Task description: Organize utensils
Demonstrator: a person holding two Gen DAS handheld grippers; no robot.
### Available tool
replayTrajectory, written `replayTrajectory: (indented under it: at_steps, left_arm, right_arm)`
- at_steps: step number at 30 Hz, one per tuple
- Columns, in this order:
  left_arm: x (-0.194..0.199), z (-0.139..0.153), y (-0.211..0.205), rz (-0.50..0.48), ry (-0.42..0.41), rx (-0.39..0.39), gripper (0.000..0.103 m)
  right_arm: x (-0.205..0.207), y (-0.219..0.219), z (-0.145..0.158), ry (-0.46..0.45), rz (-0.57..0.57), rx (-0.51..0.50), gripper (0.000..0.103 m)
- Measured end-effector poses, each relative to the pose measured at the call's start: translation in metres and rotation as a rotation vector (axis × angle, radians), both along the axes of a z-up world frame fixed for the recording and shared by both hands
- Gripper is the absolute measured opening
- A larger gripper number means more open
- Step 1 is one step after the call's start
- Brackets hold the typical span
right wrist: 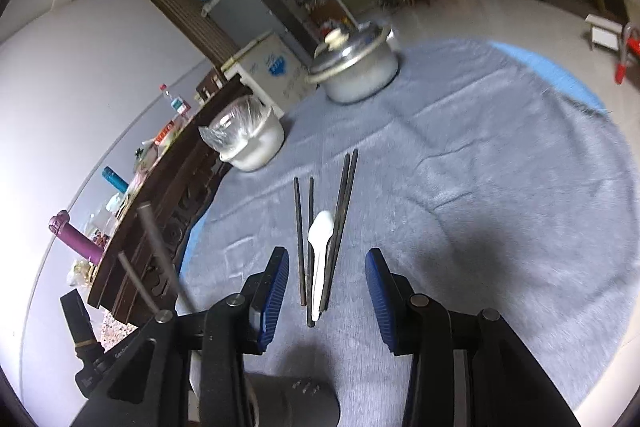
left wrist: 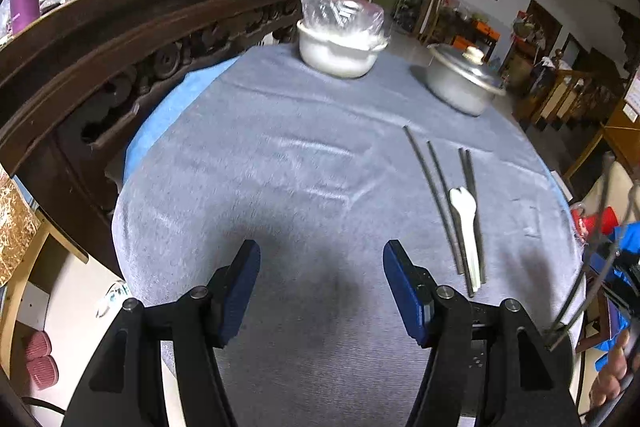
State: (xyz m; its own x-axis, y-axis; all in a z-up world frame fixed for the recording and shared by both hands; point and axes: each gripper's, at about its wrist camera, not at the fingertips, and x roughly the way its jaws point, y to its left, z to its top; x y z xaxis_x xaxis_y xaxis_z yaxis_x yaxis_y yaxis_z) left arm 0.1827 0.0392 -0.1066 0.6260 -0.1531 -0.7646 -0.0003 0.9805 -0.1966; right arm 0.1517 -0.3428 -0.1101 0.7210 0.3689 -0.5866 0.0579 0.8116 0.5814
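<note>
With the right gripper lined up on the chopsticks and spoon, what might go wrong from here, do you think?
1. The spoon lies touching the chopsticks, so the right gripper, now open, may pinch several at once.
2. The thin sticks lie flat on soft cloth; the fingers could snag it or slip off.

The table is being covered by a plain grey cloth (left wrist: pixel 304 163), with a light blue layer (left wrist: pixel 160 123) showing at its edge. Four dark grey chopsticks (right wrist: pixel 310 247) and a white spoon (right wrist: pixel 320 251) are being shown on it, beside a white pot (left wrist: pixel 340 51) under clear plastic and a silver pot (left wrist: pixel 460 87) with a cream knob. Blue ribbed pads (right wrist: pixel 276 291) are being carried on black fingers.
</note>
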Motion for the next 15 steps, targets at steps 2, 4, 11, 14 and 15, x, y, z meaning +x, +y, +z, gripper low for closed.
replayTrajectory:
  at_steps: [2, 4, 11, 14, 15]
  left_arm:
    - [0.004, -0.005, 0.001, 0.004, 0.015, 0.010, 0.065]
    - [0.007, -0.009, 0.002, 0.008, 0.027, 0.016, 0.065]
    - [0.013, -0.018, 0.002, 0.006, 0.057, 0.023, 0.065]
    - [0.014, -0.020, 0.004, 0.007, 0.065, 0.022, 0.065]
    - [0.014, -0.020, 0.004, 0.008, 0.067, 0.023, 0.065]
  right_arm:
    - [0.019, 0.002, -0.010, 0.026, 0.043, 0.035, 0.043]
    - [0.040, 0.005, -0.022, 0.066, 0.104, 0.069, 0.043]
    - [0.110, 0.025, -0.056, 0.193, 0.238, 0.131, 0.043]
    - [0.128, 0.033, -0.066, 0.223, 0.256, 0.147, 0.043]
    - [0.131, 0.036, -0.068, 0.228, 0.262, 0.150, 0.043]
